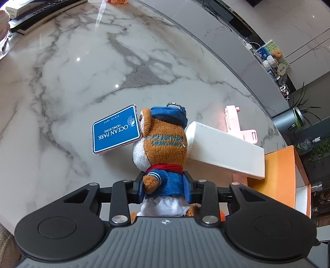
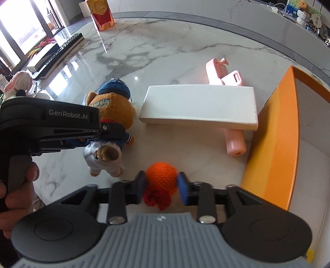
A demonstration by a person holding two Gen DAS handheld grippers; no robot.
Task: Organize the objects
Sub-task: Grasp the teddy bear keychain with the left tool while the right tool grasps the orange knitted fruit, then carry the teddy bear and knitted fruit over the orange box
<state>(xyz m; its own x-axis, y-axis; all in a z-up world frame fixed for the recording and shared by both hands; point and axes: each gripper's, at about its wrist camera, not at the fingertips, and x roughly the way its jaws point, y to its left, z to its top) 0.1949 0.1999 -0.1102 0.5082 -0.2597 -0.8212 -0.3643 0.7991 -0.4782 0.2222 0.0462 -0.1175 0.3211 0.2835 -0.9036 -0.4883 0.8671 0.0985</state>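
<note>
A brown plush bear (image 1: 163, 140) in a blue sailor jacket and cap carries a blue "Ocean Park" tag (image 1: 116, 128). My left gripper (image 1: 164, 184) is shut on the bear's torso, a finger pressing each side of the jacket. In the right wrist view the same bear (image 2: 111, 115) shows at the left, held by the left gripper (image 2: 112, 133). An orange crocheted ball (image 2: 162, 178) with a red knitted tuft lies on the marble table (image 2: 165, 51). My right gripper (image 2: 162, 184) is shut on it, both pads against its sides.
A long white box (image 2: 199, 107) lies across a pink gadget (image 2: 224, 76). An open orange box (image 2: 272, 144) stands at the right. A black remote on a book (image 2: 57, 51) and a red-yellow carton (image 2: 102, 14) sit at the far side. A person's hand (image 2: 12, 185) holds the left gripper's handle.
</note>
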